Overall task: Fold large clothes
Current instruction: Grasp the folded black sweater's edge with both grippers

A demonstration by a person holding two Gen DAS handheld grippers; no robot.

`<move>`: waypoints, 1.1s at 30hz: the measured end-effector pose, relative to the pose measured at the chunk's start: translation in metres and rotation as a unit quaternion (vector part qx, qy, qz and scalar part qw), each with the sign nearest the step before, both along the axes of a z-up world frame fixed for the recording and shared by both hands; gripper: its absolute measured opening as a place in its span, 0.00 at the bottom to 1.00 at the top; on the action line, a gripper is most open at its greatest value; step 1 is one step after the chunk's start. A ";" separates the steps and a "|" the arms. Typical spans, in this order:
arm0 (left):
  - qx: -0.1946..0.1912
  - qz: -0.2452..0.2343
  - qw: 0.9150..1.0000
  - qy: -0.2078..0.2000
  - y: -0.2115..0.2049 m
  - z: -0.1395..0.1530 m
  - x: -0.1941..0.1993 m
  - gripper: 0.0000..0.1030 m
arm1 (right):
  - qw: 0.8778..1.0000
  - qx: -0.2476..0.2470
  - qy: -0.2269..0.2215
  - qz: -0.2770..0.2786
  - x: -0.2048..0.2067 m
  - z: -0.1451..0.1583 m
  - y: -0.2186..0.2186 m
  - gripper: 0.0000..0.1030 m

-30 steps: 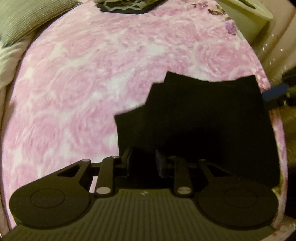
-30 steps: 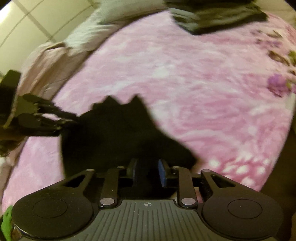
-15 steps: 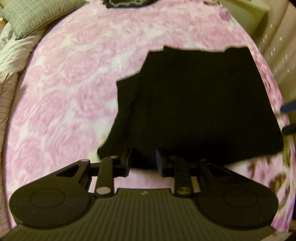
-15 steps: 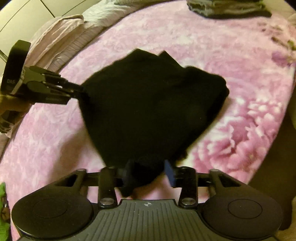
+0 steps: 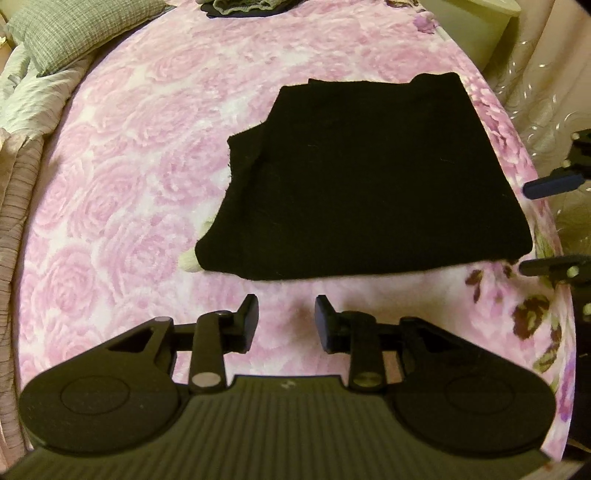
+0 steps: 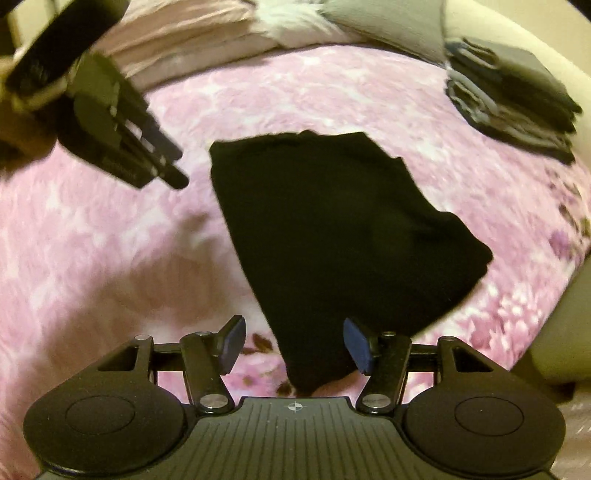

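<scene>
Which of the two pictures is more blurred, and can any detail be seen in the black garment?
Right wrist view: motion blur smears the pink floral blanket and the left gripper. Left wrist view: sharper, edges bent by the fisheye. In both, the folded black garment is a flat dark shape without texture.

The black garment [image 5: 369, 177] lies folded flat on the pink floral bed [image 5: 147, 147], a compact, roughly rectangular stack. Layer edges step out along one side. Neither gripper touches it.

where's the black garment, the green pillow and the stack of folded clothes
black garment [image 5: 369, 177]: left wrist view, middle of its top layer
green pillow [image 5: 77, 31]: left wrist view, centre of its checked face
stack of folded clothes [image 6: 513, 99]: right wrist view, side of the pile
</scene>
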State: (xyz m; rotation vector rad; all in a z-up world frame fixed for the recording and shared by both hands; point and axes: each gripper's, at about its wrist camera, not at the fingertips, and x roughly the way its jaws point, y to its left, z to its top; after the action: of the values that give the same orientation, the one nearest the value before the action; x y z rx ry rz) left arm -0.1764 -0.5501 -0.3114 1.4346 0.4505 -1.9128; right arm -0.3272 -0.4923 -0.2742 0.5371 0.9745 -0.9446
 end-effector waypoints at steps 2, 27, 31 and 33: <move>0.003 -0.005 1.000 -0.001 0.002 -0.005 0.001 0.31 | 1.000 -0.002 0.024 0.017 0.007 -0.011 -0.001 0.54; -0.268 -0.446 0.846 -0.115 0.072 -0.077 -0.028 0.79 | 0.986 -0.042 0.114 0.114 0.001 -0.037 -0.019 0.19; -0.290 -0.463 0.829 -0.118 0.076 -0.082 -0.039 0.67 | 0.988 -0.032 0.096 0.114 -0.020 -0.017 -0.026 0.19; -0.290 -0.468 0.826 -0.121 0.079 -0.085 -0.041 0.53 | 0.988 -0.030 0.096 0.113 -0.027 -0.011 -0.020 0.19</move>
State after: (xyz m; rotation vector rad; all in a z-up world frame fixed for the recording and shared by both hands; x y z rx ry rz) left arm -0.2178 -0.4708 -0.3966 1.5362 -1.0831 -2.2014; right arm -0.3537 -0.5123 -0.2855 0.2802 1.1505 -0.8285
